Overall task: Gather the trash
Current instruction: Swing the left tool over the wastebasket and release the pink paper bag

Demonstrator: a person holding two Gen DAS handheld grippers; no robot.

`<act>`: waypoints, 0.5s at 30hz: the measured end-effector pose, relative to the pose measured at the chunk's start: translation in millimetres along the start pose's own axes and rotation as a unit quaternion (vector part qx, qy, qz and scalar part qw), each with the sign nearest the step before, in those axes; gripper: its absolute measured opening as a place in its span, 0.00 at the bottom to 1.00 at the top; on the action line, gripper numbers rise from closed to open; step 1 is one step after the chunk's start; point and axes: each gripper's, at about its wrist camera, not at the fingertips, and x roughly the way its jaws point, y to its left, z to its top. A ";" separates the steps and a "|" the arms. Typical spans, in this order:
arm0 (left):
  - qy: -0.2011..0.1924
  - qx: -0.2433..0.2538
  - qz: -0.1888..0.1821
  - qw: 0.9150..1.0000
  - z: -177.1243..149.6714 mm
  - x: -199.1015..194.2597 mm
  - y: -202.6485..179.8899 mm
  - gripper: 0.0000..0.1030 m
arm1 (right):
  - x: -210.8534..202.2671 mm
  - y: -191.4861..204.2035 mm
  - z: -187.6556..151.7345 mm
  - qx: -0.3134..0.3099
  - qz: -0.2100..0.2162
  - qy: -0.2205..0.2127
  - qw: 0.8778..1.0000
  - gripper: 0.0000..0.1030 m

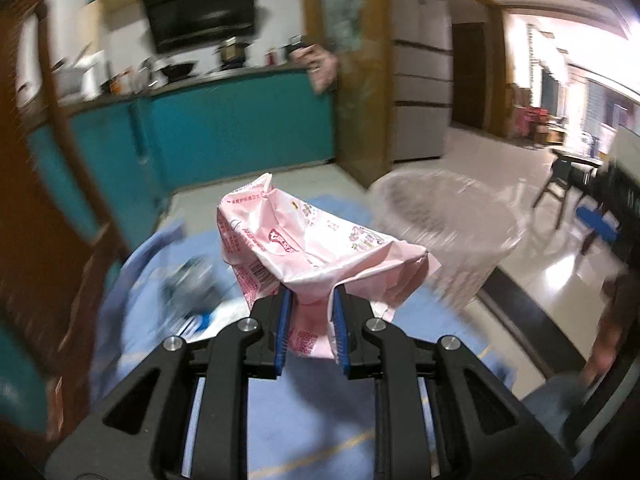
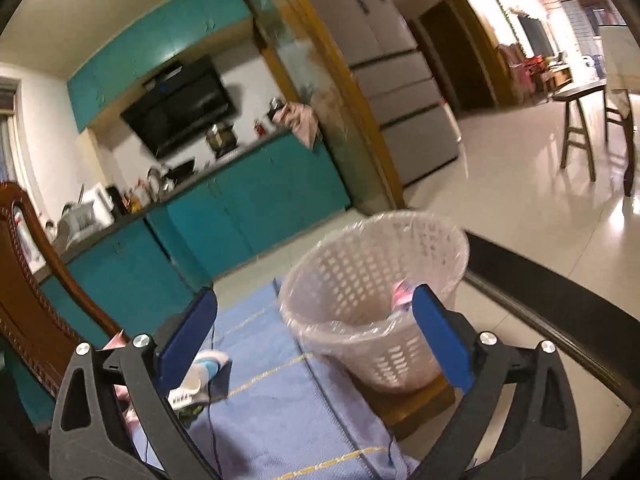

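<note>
My left gripper (image 1: 311,298) is shut on a crumpled pink wrapper (image 1: 304,240) with printed text, which it holds up over the blue cloth (image 1: 304,408). A white lattice waste basket (image 1: 448,224) lined with clear plastic stands blurred to the right beyond the wrapper. In the right wrist view the same basket (image 2: 376,280) stands just ahead. My right gripper (image 2: 316,300) is open wide in front of it, with nothing pressed between its blue pads (image 2: 438,336). A pink scrap (image 2: 402,294) lies inside the basket.
Small trash items (image 2: 200,380) lie on the blue cloth (image 2: 280,400) at the left. A carved wooden chair (image 2: 36,304) stands at the far left. Teal kitchen cabinets (image 2: 248,208) are behind. A dark table edge (image 2: 560,312) runs at the right, with glossy floor beyond.
</note>
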 end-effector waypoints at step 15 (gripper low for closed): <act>0.023 0.038 -0.079 0.996 85.1 97.9 -77.2 0.84 | 4.9 -16.3 1.1 0.025 -0.027 -0.004 0.999 0.93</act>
